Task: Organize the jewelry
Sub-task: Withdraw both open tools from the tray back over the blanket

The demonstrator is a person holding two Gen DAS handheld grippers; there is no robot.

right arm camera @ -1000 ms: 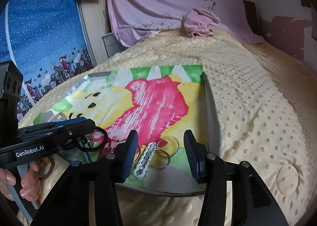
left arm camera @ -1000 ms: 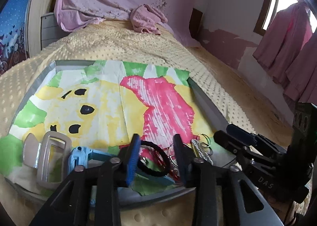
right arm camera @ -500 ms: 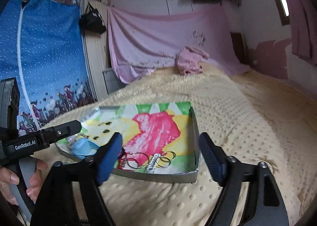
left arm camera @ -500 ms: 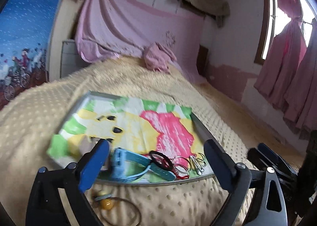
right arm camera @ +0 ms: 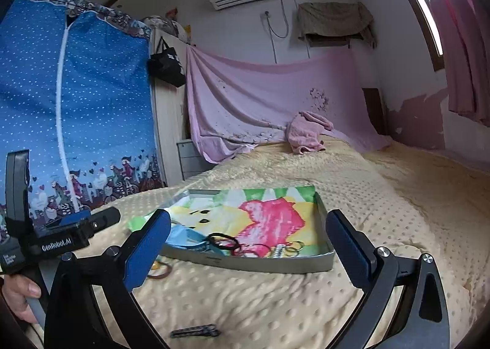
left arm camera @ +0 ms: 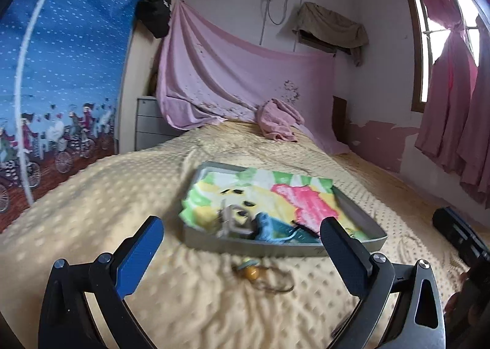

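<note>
A grey metal tray [right arm camera: 254, 264] with a bright cartoon paper liner lies on the yellow dotted bedspread; it also shows in the left wrist view [left arm camera: 254, 247]. Along its near edge lie a blue watch strap [right arm camera: 186, 237], a black hair band [right arm camera: 223, 240], red rings [right arm camera: 255, 249] and a silver chain with key rings [right arm camera: 283, 249]. A cord with a yellow bead [left arm camera: 252, 272] lies on the blanket in front of the tray. My left gripper [left arm camera: 242, 248] and right gripper [right arm camera: 249, 245] are both wide open, empty, held back from the tray.
A black hair clip [right arm camera: 196, 332] lies on the blanket near me. Orange-brown bangles [right arm camera: 159, 269] lie left of the tray. The left gripper body [right arm camera: 61, 242] sits at the left of the right wrist view. A pink cloth [right arm camera: 307, 131] lies at the bed's far end.
Both grippers have pulled back and up from the tray and opened wide. The black hair band that sat between my left fingers now lies in the tray.
</note>
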